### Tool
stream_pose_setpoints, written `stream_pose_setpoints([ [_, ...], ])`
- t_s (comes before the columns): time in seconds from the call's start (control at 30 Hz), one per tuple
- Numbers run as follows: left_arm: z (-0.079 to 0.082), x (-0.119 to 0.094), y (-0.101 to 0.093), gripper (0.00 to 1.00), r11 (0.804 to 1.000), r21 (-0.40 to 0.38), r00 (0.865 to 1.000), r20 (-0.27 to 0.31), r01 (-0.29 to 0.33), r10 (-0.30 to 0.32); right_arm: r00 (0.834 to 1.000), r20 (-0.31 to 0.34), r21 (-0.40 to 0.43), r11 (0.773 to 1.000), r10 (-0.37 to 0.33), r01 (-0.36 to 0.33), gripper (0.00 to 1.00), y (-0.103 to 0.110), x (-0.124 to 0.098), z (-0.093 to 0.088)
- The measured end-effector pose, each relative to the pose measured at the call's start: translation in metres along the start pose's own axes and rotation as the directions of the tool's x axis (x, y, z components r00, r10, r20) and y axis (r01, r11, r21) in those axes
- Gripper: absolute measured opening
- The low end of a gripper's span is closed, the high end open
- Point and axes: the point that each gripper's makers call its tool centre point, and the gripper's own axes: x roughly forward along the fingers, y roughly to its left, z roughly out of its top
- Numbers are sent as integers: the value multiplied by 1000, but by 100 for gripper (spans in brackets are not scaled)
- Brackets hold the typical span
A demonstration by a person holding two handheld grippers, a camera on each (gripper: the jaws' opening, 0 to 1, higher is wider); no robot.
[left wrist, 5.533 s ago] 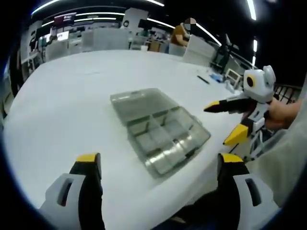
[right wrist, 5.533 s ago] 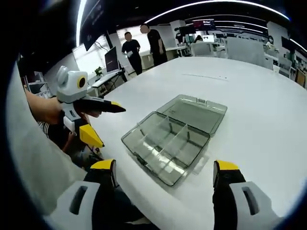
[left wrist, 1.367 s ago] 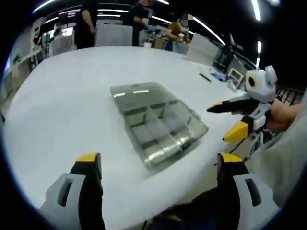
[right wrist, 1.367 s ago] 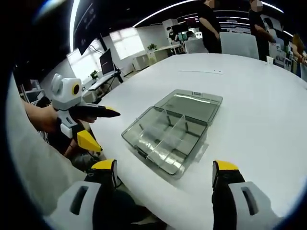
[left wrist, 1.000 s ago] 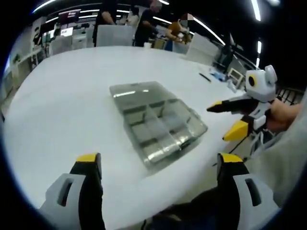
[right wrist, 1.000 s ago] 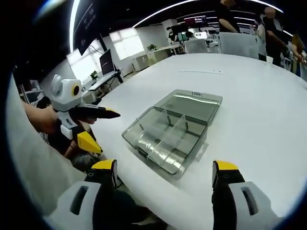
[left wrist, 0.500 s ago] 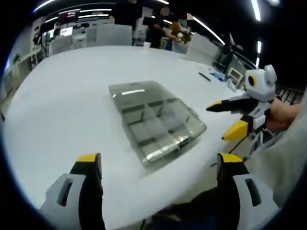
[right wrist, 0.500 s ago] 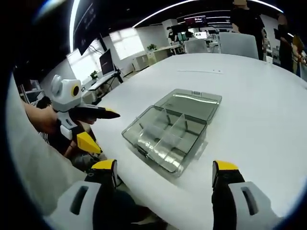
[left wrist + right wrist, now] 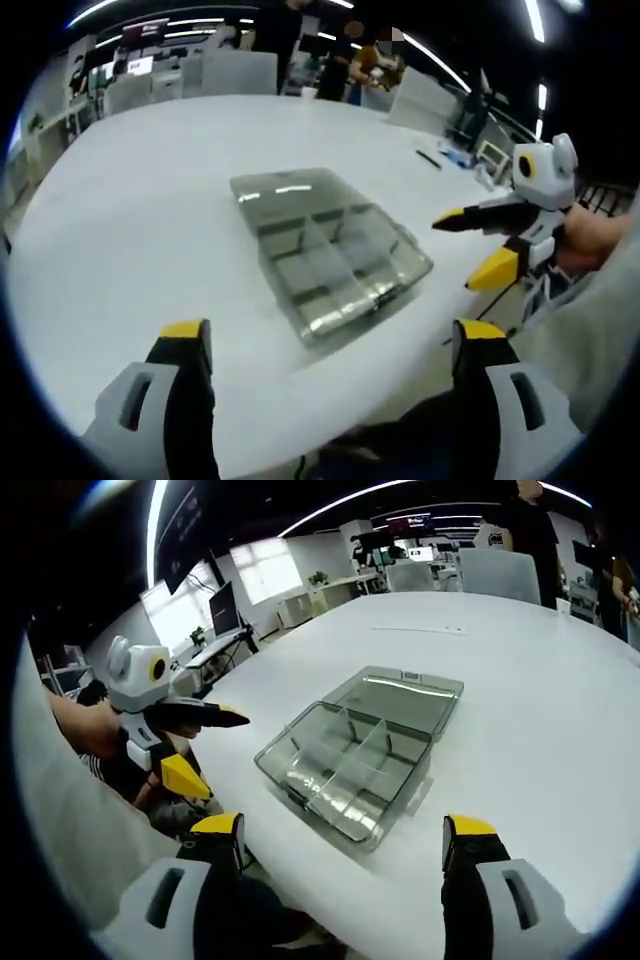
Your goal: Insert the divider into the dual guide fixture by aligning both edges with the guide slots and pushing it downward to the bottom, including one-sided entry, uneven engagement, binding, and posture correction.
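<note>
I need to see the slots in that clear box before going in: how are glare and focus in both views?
Left gripper view: the box is soft, with streaks of ceiling light on its lid and dividers, and the edges bend with fisheye. Right gripper view: sharper, dividers readable, with some sheen on the lid.

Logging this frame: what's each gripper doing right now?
Left gripper: open, holding nothing.
Right gripper: open, holding nothing.
</note>
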Motion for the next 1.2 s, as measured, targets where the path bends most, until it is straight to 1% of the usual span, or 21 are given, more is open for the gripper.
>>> stream_pose_setpoints([
  [0.33, 1, 2, -1, 98, 1000, -3, 1000, 0, -2, 2, 1000, -1, 3, 1000, 4, -4, 79, -1, -1, -2],
  [0.47, -1, 3, -2, 98, 1000, 7, 1000, -12, -1, 1, 1000, 3, 7, 1000, 6, -6, 79, -1, 0, -2],
  [0.57, 2, 2, -2, 98, 1000, 6, 1000, -4, -3, 3, 1000, 1, 5, 1000, 9, -9, 79, -1, 0, -3],
  [0.7, 1, 3, -1, 98, 1000, 4, 1000, -5, -5, 5, 1000, -6, 3, 1000, 12, -12, 79, -1, 1, -5],
  [1.0, -1, 4, 1, 98, 1000, -4, 1000, -6, -6, 6, 1000, -6, -1, 1000, 13, -13, 79, -2, 2, -1],
  [1.2, 1, 3, 5, 98, 1000, -1, 1000, -5, -8, 8, 1000, -11, -5, 1000, 15, -15, 79, -2, 3, -1],
])
